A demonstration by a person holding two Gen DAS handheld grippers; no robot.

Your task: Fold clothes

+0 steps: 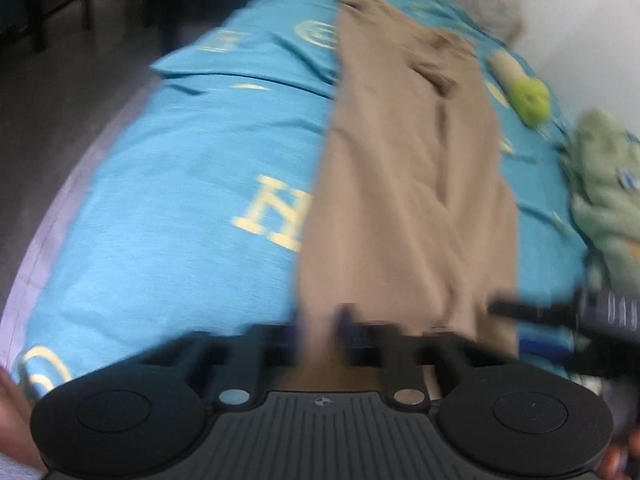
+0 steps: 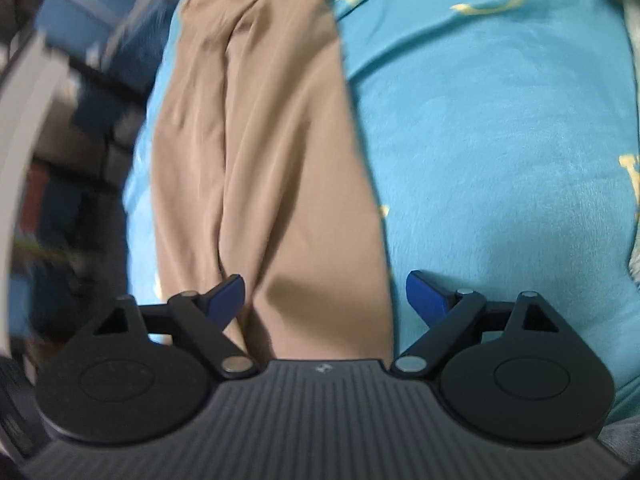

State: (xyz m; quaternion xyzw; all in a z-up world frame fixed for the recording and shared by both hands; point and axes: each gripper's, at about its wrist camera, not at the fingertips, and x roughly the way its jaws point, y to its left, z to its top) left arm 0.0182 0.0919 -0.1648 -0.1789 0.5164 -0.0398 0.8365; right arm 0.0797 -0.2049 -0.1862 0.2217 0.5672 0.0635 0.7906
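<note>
While right tool [image 2: 325,300] gapes over tan trousers [image 2: 260,160], left tool [image 1: 352,332] blurred, grip unclear.

Left wrist view: bare blue bedcover [image 1: 180,168] from 8 to 11 o'clock gives open passage; tan trousers [image 1: 408,184] fill 12; a green ball [image 1: 530,100] at 1 and crumpled green cloth [image 1: 608,184] at 3 crowd that side.
</note>
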